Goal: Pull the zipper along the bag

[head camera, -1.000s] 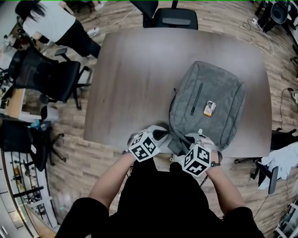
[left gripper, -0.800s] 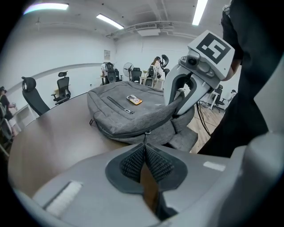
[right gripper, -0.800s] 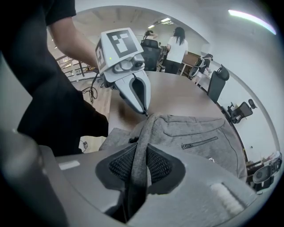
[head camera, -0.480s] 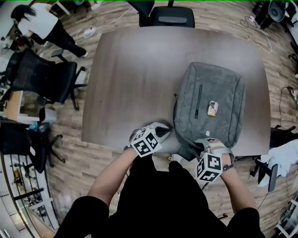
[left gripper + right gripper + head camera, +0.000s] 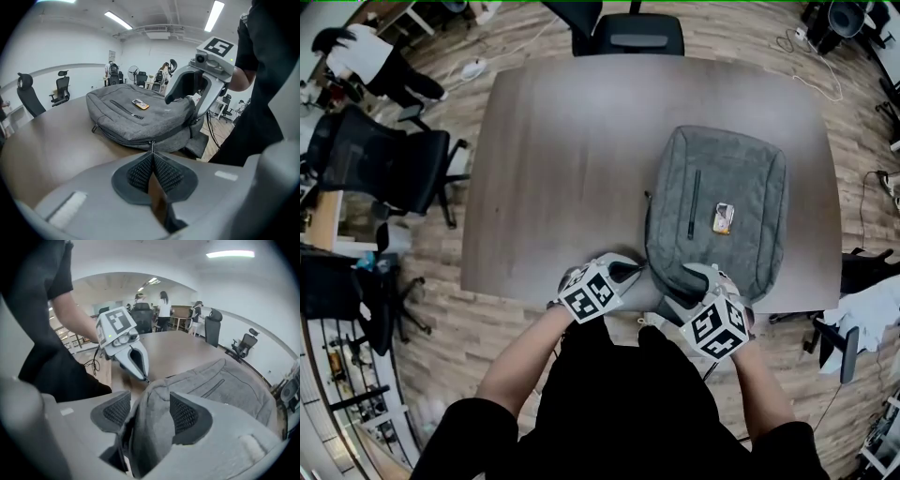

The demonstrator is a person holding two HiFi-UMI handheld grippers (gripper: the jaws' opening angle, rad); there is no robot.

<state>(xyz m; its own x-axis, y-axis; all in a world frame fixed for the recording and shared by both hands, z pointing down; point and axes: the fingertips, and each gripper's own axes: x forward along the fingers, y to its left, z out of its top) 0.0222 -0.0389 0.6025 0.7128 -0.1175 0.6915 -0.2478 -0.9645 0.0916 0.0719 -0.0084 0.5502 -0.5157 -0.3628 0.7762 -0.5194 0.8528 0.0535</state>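
While the grey bag (image 5: 717,220) lies flat on the tabletop (image 5: 562,169), the left hand-held gripper (image 5: 153,164) is clamped on the zipper pull (image 5: 152,146) at the near edge, ready to draw it along the track. The right hand-held gripper (image 5: 147,411) straddles the bag's raised corner fold. Its jaws have just been opening and stand wide, leaving the fabric unclamped, probably to reset the bracing hold.

A brown wooden table (image 5: 572,150) stood on a wood-plank floor (image 5: 478,347). One black office chair (image 5: 628,33) was at the table's far edge, and a second black chair (image 5: 389,164) stood off its left side. A person in a white top (image 5: 366,56) was beyond that chair. A white cable (image 5: 825,80) lay on the floor near the table's far right corner.
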